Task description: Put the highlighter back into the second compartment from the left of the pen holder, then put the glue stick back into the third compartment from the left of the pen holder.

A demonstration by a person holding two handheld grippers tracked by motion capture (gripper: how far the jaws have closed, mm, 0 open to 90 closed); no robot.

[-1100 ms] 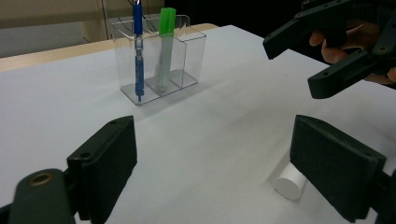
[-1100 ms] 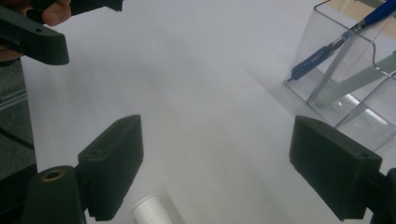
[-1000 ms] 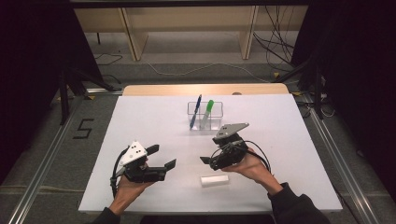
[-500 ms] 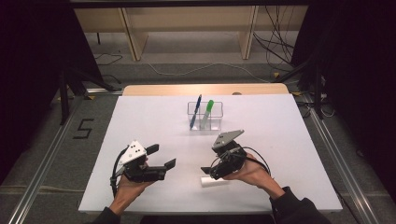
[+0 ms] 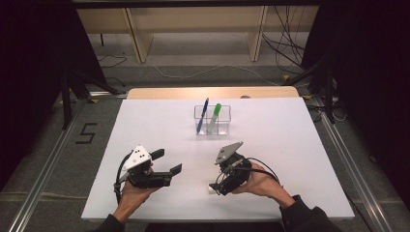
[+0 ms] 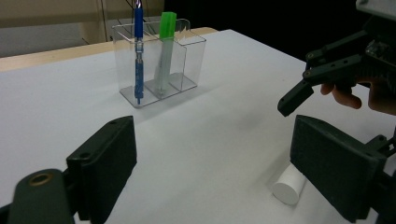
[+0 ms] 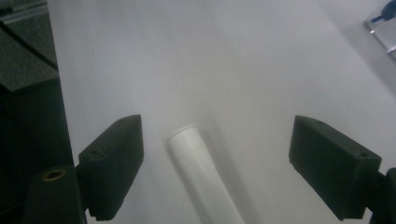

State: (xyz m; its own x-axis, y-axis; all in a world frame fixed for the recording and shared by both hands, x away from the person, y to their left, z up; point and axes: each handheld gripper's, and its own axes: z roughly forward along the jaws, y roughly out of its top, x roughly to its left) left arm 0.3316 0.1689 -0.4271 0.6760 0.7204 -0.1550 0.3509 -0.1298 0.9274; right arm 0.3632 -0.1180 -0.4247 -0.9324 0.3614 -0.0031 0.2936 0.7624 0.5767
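Two grippers are held low over the near half of the white tabletop, and only one of them is being put to work. Toward the near left corner, the left gripper is parked just above the surface with its jaws spread wide and nothing between them; it is pointed toward the middle, seemingly kept out of the way while the other hand acts.

Farther back, near the middle of the far edge, a clear three-compartment holder is stood upright. A blue pen is leaned in its left compartment and a green marker in the middle one, while the right compartment is left vacant. That gap is probably reserved for the next item.

Right of centre, close to the near edge, a white cylindrical marker is laid flat on the surface. The right gripper is tipped down over it, jaws opened wide on either side of the barrel, pads not yet pressed against it. The straddle is judged to be a line-up for a pinch across the barrel. From the left gripper view, the blunt end of the white marker is seen just beside that gripper's right jaw.
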